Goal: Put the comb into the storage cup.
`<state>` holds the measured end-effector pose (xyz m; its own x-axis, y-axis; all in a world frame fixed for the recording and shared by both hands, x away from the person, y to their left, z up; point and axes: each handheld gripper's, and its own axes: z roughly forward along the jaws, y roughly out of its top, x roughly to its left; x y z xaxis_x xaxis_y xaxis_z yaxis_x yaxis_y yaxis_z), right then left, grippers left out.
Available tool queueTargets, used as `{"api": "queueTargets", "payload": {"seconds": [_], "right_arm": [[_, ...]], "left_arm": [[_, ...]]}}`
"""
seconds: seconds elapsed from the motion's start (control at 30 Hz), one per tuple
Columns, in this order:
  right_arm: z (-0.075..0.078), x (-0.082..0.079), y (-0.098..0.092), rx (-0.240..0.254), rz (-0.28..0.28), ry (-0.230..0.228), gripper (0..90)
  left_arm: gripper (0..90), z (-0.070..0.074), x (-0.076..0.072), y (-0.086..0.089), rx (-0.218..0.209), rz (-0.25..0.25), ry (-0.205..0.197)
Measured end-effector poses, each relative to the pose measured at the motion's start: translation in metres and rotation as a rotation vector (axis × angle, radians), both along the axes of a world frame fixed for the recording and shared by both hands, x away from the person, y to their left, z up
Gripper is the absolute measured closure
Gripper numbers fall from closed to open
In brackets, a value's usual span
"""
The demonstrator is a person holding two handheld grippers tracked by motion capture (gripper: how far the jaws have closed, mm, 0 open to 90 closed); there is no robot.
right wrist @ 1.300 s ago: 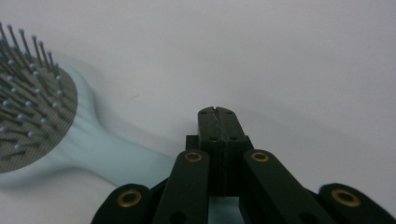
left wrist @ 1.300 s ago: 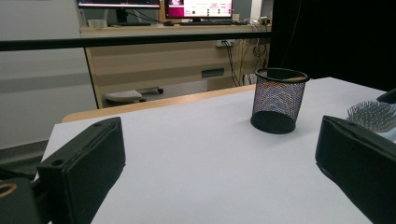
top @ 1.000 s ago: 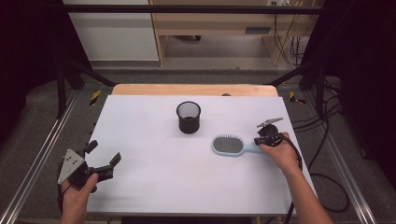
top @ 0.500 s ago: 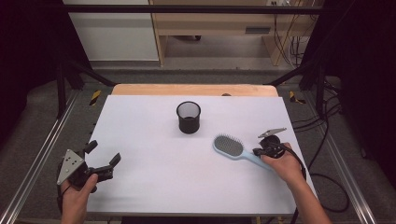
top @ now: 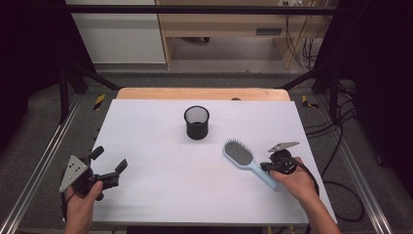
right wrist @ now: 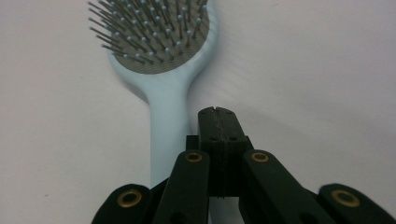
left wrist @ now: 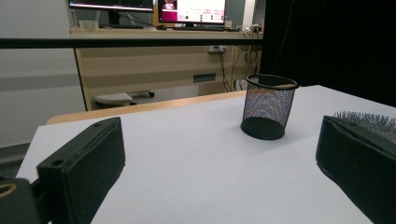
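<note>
A light blue hairbrush (top: 238, 152) lies bristles up on the white table (top: 160, 146), slanting from its head at the centre right down to its handle by the right hand. My right gripper (top: 267, 166) is shut with nothing between its jaws. Its closed tips (right wrist: 216, 112) rest against the right side of the hairbrush (right wrist: 163, 56) handle. A black mesh cup (top: 197, 122) stands upright at the table's middle back. My left gripper (top: 109, 159) is open at the front left, aimed at the mesh cup (left wrist: 270, 107) across bare table, with the left gripper (left wrist: 219, 135) jaws wide apart.
A wooden strip (top: 199, 93) edges the table's far side. Metal rails (top: 44, 161) run along both sides, and cables (top: 336, 141) lie on the floor at the right. A bench with monitors (left wrist: 154, 9) stands beyond the table.
My right hand has moved toward the table's front edge, and the brush handle has swung with it, so the brush has turned from level to slanted. The left gripper has stayed put.
</note>
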<state>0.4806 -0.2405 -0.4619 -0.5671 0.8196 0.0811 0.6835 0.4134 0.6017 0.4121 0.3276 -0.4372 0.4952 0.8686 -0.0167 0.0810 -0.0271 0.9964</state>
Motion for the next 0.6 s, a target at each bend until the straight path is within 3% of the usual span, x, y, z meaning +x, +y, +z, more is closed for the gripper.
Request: {"api": "queueTargets", "payload": {"seconds": [0.6], "right_arm": [[0.000,-0.014,0.013,0.008,0.022,0.028,90.0]], "left_arm": [[1.4,-0.001,0.000,-0.004,0.017,-0.010,0.004]]}}
